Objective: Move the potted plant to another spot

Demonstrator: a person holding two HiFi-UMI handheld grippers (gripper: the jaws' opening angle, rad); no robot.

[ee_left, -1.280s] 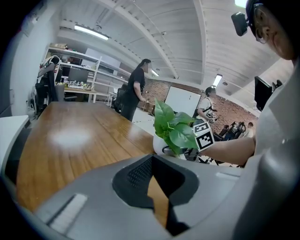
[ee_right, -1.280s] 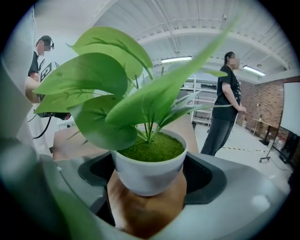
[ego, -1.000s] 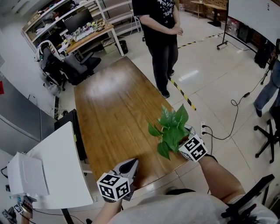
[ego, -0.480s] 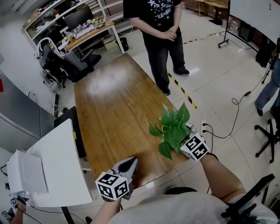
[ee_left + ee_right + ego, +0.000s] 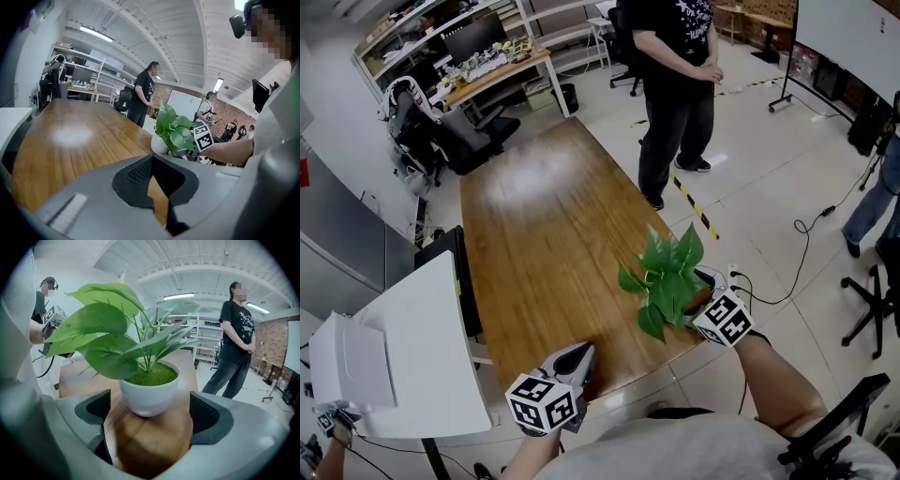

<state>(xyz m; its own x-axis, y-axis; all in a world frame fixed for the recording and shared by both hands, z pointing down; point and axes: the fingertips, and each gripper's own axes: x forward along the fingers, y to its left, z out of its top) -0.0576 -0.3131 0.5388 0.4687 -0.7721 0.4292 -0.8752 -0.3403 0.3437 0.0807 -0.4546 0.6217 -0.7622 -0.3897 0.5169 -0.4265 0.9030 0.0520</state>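
Observation:
The potted plant (image 5: 668,277), green leaves in a small white pot (image 5: 150,397), stands on the wooden table (image 5: 534,225) near its right front edge. My right gripper (image 5: 701,298) reaches in from the right with its jaws on either side of the pot. The jaws are opening, and in the right gripper view (image 5: 150,420) a gap shows between each pad and the pot. My left gripper (image 5: 581,354) rests at the table's front edge, shut and holding nothing, well left of the plant. In the left gripper view (image 5: 158,187) the plant (image 5: 172,131) is ahead to the right.
A person (image 5: 675,84) stands on the floor beside the table's far right edge. A white cabinet (image 5: 422,356) stands against the table's left front. Office chairs (image 5: 441,136) and a cluttered desk (image 5: 487,70) lie beyond the far end. Cables (image 5: 787,272) trail on the floor at right.
The standing person has stepped to the right along the table's far side. The plant and both grippers stay where they were.

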